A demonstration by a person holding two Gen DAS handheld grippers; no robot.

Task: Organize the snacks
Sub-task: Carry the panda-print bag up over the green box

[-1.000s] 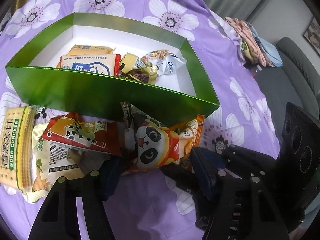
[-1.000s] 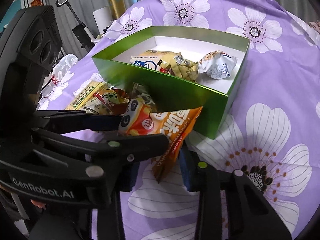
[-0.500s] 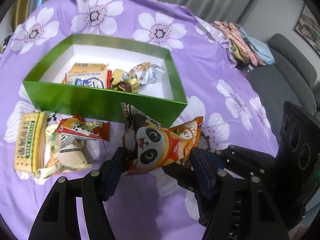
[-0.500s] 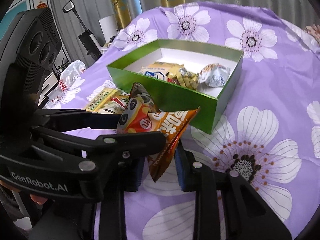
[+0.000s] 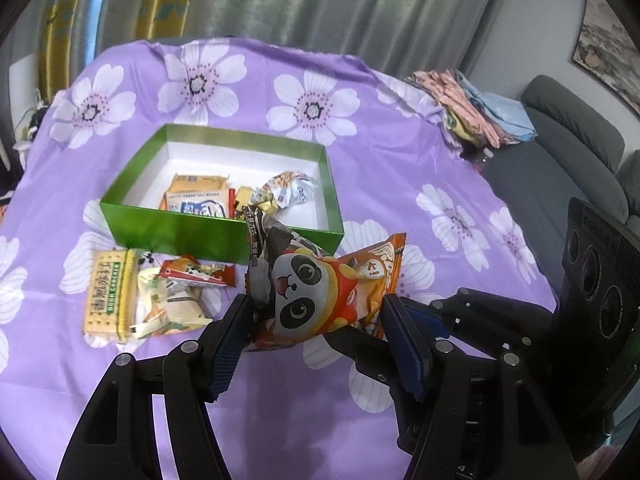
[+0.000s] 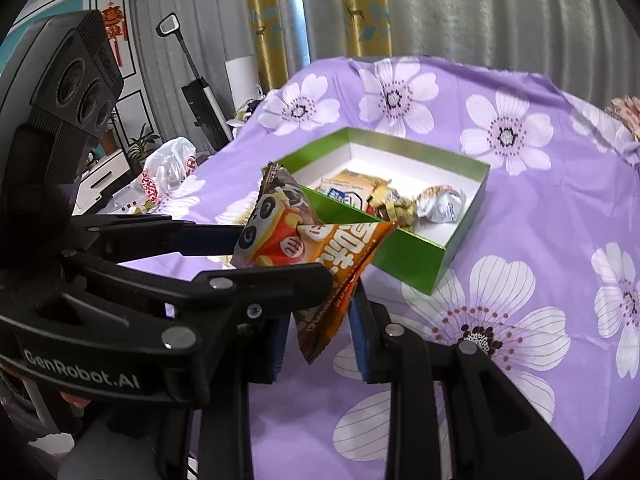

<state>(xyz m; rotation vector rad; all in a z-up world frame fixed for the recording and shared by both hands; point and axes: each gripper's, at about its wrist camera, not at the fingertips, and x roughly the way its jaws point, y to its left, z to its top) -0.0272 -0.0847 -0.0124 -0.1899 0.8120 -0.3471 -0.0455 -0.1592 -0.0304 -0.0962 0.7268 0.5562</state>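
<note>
- Your left gripper (image 5: 316, 332): jaws pinching the panda snack bag (image 5: 320, 292) across its width, bag held up off the cloth.
- Your right gripper (image 6: 320, 320): jaws clamped narrow on the same bag's orange end (image 6: 332, 280), coming in from 3 o'clock in the left view.
- Green box (image 5: 192, 232) at 11 o'clock of the bag, several wrapped snacks inside.
- Cracker pack (image 5: 110, 294) and two more packets (image 5: 180, 296) lie at 9 o'clock, just outside the box's near wall.
- All on the purple flower cloth (image 5: 400, 160).
</note>
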